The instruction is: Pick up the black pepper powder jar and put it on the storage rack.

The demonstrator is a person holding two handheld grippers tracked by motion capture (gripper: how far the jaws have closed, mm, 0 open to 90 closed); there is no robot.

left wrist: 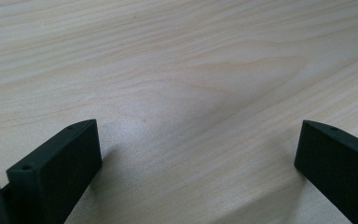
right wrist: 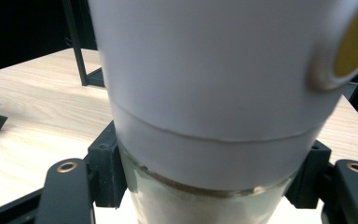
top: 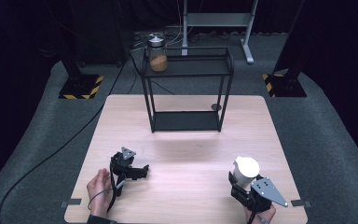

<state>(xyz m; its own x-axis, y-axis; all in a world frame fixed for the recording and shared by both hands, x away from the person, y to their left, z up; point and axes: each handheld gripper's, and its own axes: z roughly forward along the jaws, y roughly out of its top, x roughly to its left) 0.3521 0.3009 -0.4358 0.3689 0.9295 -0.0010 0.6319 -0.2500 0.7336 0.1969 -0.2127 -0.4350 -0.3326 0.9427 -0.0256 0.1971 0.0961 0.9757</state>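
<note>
At the lower right of the high view, the right gripper (top: 242,183) is clamped on a white-lidded jar (top: 245,169); its own view shows the jaws squeezing the glass just below the lid. The left gripper (top: 137,171), lower left, stands wide and empty over bare table (left wrist: 177,70). A likely target is the black rack (top: 186,88) at upper centre, where another jar (top: 158,53) sits. Keep the jar upright, lift it clear of the rack's rails, and hold the squeeze steady.
</note>
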